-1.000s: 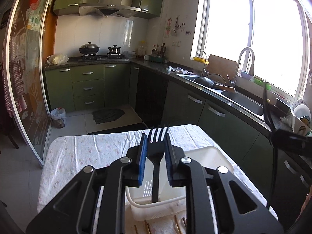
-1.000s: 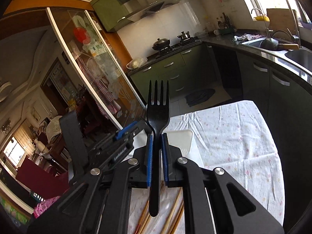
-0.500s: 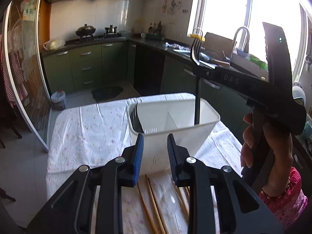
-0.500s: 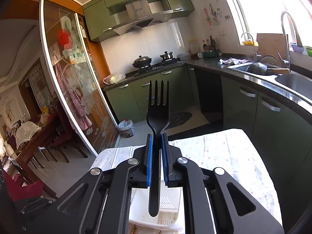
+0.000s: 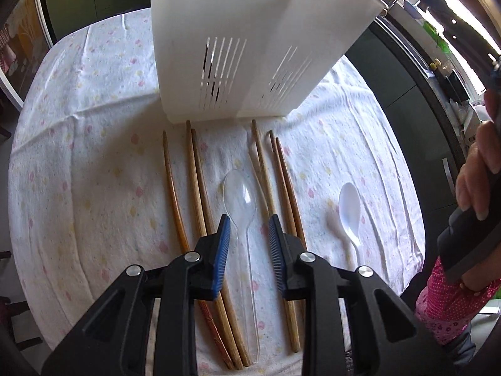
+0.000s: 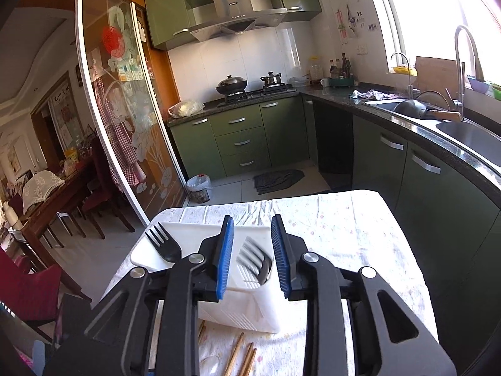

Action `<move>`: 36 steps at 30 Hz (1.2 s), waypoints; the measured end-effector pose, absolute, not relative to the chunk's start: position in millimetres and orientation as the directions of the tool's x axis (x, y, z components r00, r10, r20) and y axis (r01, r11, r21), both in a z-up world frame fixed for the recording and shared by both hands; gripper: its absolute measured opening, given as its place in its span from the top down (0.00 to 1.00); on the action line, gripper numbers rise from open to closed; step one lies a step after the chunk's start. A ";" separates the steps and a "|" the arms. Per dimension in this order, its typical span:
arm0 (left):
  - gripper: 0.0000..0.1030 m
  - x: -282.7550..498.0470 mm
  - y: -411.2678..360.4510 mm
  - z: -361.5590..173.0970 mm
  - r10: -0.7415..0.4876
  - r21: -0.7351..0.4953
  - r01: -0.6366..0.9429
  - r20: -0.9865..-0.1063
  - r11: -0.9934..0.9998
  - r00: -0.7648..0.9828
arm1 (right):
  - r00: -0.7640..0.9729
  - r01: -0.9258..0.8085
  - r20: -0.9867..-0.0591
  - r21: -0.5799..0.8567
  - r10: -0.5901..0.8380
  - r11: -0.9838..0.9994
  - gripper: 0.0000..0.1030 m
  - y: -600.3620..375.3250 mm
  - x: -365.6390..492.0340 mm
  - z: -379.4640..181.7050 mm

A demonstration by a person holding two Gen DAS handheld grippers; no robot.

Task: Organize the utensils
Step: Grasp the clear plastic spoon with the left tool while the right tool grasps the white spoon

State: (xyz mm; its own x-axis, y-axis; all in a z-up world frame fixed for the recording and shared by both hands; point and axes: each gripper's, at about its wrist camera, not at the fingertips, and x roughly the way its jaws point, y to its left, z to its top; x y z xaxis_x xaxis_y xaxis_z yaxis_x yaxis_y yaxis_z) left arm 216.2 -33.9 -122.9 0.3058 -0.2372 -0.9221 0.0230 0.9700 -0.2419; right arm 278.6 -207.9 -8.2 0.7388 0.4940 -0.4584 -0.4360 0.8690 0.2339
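Now my right gripper (image 6: 252,252) is opening, blurred fork (image 6: 254,262) dropping into the holder (image 6: 238,310) below centre; left gripper (image 5: 249,244), open, straddles the clear spoon (image 5: 239,200) to pick next.

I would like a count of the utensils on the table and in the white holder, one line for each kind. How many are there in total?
Wooden chopsticks: 6 that I can tell apart
Clear plastic spoon: 1
White plastic spoon: 1
Black forks: 2, both in the white holder
Total: 10
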 end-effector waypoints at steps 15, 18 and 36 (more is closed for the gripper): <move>0.74 218.3 -55.4 -140.4 -0.123 -0.125 0.009 -0.962 0.992 0.242 | 0.620 -0.481 -0.630 0.167 0.468 0.861 0.66 -257.6 213.1 -17.8; 0.92 221.7 -52.4 -141.5 -0.143 -0.145 0.008 -0.961 0.989 0.236 | 0.484 -0.508 -0.715 0.240 0.505 0.827 0.66 -265.4 213.0 -52.5; 0.92 219.3 -50.5 -120.6 -0.185 -0.176 0.059 -0.947 0.983 0.262 | 0.187 -0.475 -0.874 0.319 0.449 0.820 0.54 -258.9 228.2 -154.4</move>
